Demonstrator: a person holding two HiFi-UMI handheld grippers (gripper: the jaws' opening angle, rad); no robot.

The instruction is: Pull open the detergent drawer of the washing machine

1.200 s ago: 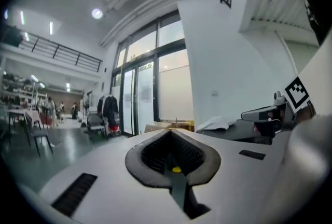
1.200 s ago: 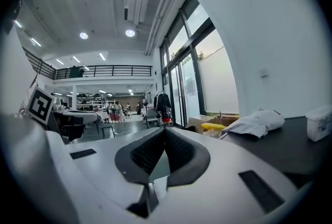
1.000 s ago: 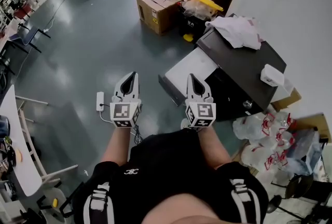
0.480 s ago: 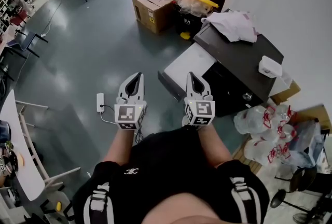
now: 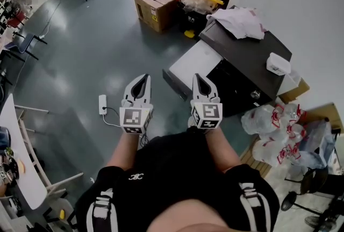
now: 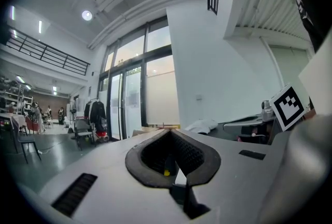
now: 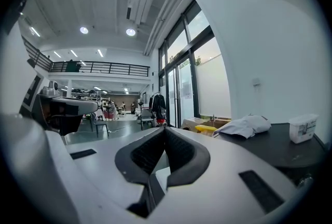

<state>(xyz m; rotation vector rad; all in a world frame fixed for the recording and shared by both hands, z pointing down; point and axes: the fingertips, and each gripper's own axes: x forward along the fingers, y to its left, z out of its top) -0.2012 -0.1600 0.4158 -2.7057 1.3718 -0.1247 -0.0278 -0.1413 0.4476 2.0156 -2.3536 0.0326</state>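
White left gripper [image 5: 141, 78] and right gripper [image 5: 198, 78] hover level, jaws together, empty, apart from the dark grey boxy washing machine [image 5: 247, 59]; detergent drawer indiscernible; approaching or finished.

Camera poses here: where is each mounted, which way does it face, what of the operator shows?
Head view: on the person's head, facing steeply down at the grey floor and black washing machine; shows torso, forearms, left hand-held gripper and right hand-held gripper.
Left gripper view: rides that gripper, level, toward tall glass doors; jaws shut.
Right gripper view: rides that gripper, level, alongside the machine top; jaws shut.
Shared: crumpled white cloth, in all three.
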